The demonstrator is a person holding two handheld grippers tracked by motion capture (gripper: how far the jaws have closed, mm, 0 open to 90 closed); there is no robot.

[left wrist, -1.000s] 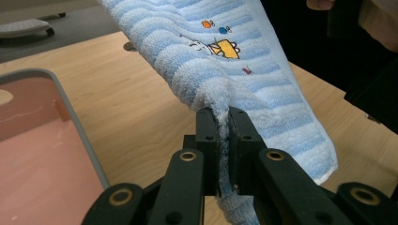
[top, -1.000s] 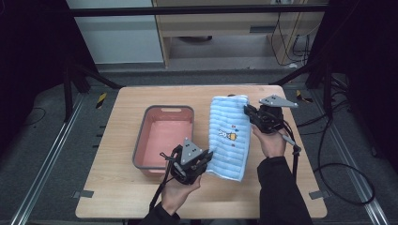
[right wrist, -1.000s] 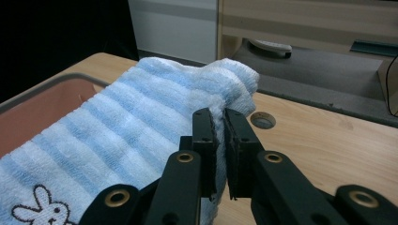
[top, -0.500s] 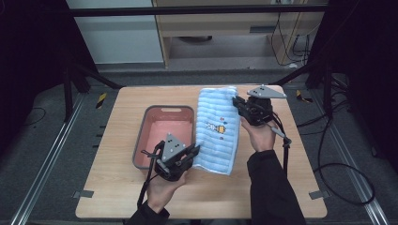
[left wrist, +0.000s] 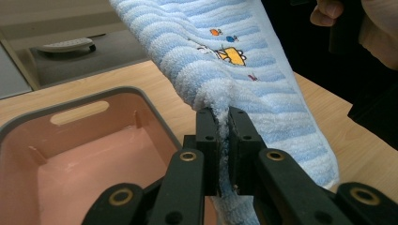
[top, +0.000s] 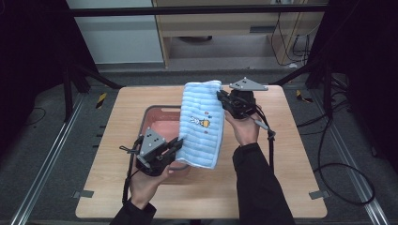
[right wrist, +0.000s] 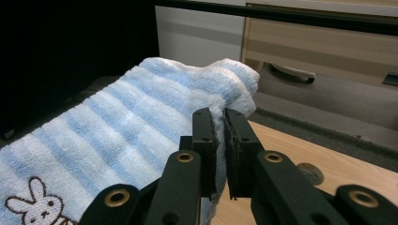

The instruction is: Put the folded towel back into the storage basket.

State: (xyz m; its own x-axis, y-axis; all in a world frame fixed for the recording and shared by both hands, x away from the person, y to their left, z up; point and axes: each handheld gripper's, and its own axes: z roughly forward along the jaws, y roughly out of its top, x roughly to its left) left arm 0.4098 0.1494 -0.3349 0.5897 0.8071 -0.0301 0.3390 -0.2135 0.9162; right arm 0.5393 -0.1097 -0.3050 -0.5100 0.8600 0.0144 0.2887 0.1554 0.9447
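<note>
1. The table [top: 291, 187] sits in even overhead light — the floor and frame around it fall off into near black.
2. Shadows are soft and short, the darkest lying under the towel [top: 202, 124].
3. No harsh glare; a mild sheen on the pink bin [left wrist: 84, 164].
4. Both gripper views are sharp up close — the background goes soft.

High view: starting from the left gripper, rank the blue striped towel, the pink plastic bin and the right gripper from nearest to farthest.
1. Blue striped towel: its near corner is pinched in the left gripper.
2. Pink plastic bin: just beyond and under that gripper, partly covered by the towel.
3. Right gripper: at the towel's far corner, toward the table's back right.
</note>
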